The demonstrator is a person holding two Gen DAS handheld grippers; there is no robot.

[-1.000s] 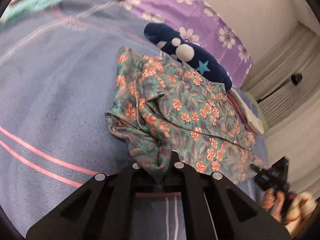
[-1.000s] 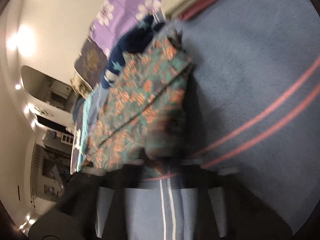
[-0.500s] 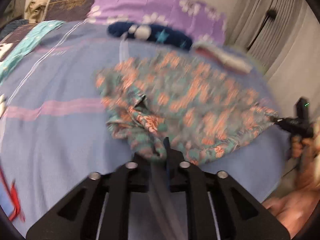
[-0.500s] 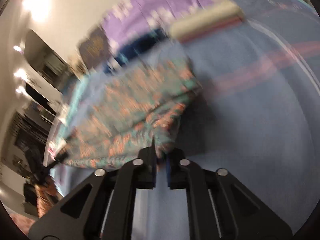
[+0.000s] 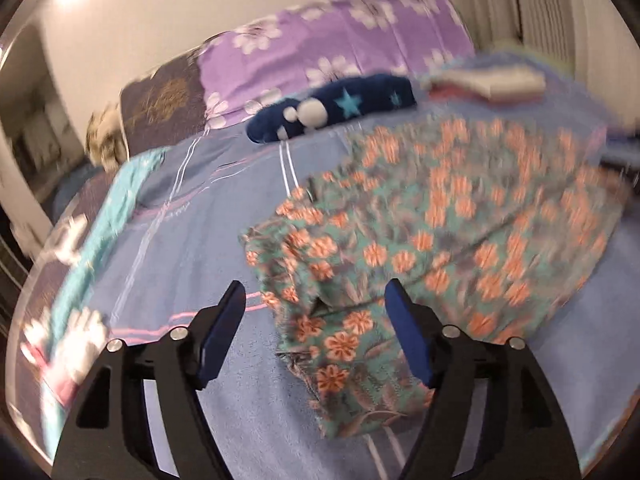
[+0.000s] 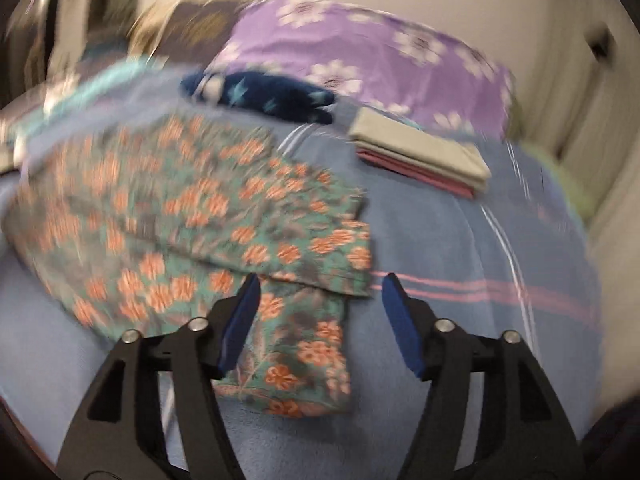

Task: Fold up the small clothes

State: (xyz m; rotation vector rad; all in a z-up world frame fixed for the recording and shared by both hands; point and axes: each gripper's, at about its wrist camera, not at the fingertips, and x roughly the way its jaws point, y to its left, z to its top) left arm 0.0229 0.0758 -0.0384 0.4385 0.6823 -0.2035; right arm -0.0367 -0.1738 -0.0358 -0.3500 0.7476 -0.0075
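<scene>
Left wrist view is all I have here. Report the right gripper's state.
Observer: The right gripper is open and grips nothing.
Operator: Give me what sits between its fingers.
Observer: A narrow flap of the floral garment sticks out from under the folded upper layer and lies between them, close to the left finger.
Operator: Now say where the folded stack is relative to that garment.
Observer: The folded stack, a beige piece on a pink one, lies apart from it, with bare blanket between.
</scene>
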